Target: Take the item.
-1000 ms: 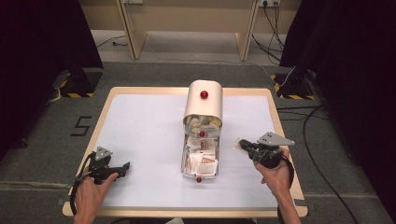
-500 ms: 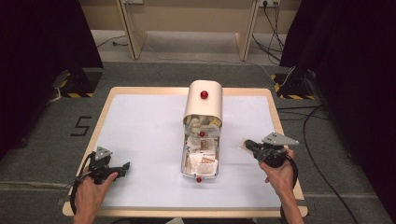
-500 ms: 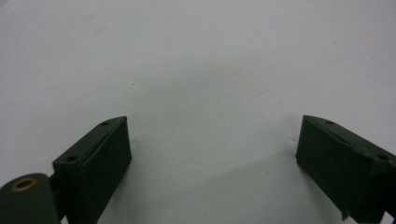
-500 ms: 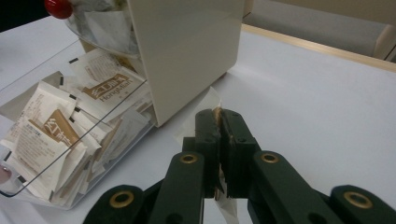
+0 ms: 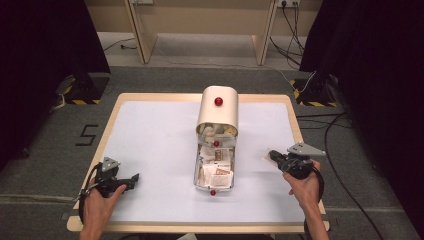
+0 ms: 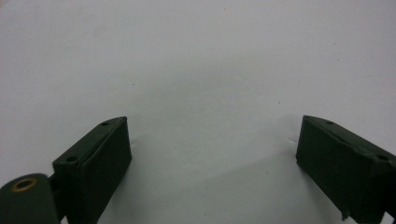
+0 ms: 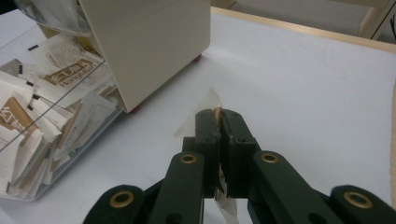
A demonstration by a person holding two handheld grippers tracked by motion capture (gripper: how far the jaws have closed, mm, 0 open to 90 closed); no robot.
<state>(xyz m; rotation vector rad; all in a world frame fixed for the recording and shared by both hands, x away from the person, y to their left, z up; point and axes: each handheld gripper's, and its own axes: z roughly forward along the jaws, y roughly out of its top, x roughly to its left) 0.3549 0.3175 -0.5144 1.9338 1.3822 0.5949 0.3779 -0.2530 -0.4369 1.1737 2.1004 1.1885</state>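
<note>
Two black grippers sit low on our white-topped wooden table (image 5: pixel 150 130) in the high view: the left gripper (image 5: pixel 131 178) near the front left edge, the right gripper (image 5: pixel 271 155) beside the clear plastic drawer of paper sachets (image 5: pixel 215 170), which is pulled out of a cream round-topped box with a red knob (image 5: pixel 218 111). Our left gripper view shows the jaws spread wide over bare tabletop. Our right gripper view shows the jaws clamped on a small white paper sachet (image 7: pixel 203 114), just beside the drawer.
</note>
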